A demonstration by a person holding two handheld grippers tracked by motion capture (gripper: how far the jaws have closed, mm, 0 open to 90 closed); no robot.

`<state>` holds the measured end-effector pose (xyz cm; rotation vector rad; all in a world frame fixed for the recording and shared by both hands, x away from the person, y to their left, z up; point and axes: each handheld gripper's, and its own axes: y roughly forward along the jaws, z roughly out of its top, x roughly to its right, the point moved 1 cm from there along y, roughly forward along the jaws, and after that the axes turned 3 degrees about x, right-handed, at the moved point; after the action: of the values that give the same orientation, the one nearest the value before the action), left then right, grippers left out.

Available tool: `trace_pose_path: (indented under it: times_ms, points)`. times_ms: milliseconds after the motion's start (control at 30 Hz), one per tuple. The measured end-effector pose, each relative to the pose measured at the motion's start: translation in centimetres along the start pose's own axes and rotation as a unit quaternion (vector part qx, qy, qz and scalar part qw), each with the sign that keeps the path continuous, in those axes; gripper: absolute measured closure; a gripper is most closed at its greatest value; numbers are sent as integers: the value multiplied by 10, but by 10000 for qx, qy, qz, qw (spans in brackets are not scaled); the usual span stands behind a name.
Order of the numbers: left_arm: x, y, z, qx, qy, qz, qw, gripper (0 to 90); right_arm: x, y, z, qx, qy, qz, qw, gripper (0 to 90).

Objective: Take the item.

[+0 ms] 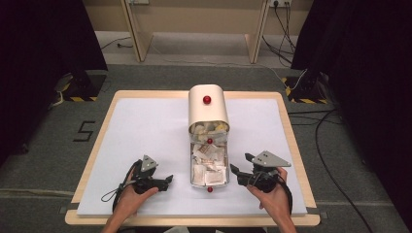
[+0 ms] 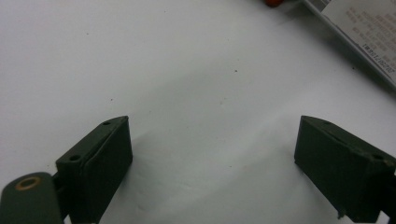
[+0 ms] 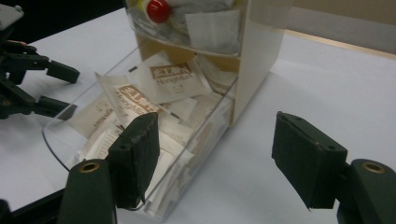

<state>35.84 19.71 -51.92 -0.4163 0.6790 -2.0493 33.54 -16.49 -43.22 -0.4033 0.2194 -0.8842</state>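
Right now my left gripper (image 1: 169, 180) rests low over the white table cover (image 1: 145, 126), its jaws spread wide with nothing between them; in the left gripper view its two black pads (image 2: 105, 163) frame bare white surface, and the corner of the clear drawer (image 2: 355, 37) shows at the upper right. My right gripper (image 1: 235, 170) sits on the other side, jaws likewise apart and holding nothing; in the right gripper view one pad (image 3: 137, 154) stands in front of the drawer's curved clear wall, though I cannot tell whether it touches. Between the two grippers lies the pulled-out clear drawer (image 1: 209, 167), full of white paper sachets (image 3: 173, 81), some printed in brown; a small red knob (image 1: 210, 189) marks its near end. Behind it stands the cream cabinet (image 1: 208, 109) with a rounded top and a red knob (image 1: 207, 100) of its own; a second drawer with a red knob (image 3: 159, 10) sits above the open one. Beyond the wooden table edge (image 1: 286, 121) lies grey floor (image 1: 350, 160) with cables.
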Motion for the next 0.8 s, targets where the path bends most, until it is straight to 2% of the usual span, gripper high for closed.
trace_pose_path:
  times_ms: [333, 800]
  points:
    - [0, 0, 0, 5, -1, -3, 10000, 107, -21, 7, 8, 7, -232, 261, 9994, 335]
    - [0, 0, 0, 0, 3, 2, 10000, 107, -32, 22, 8, -102, -326, 406, 9986, 338]
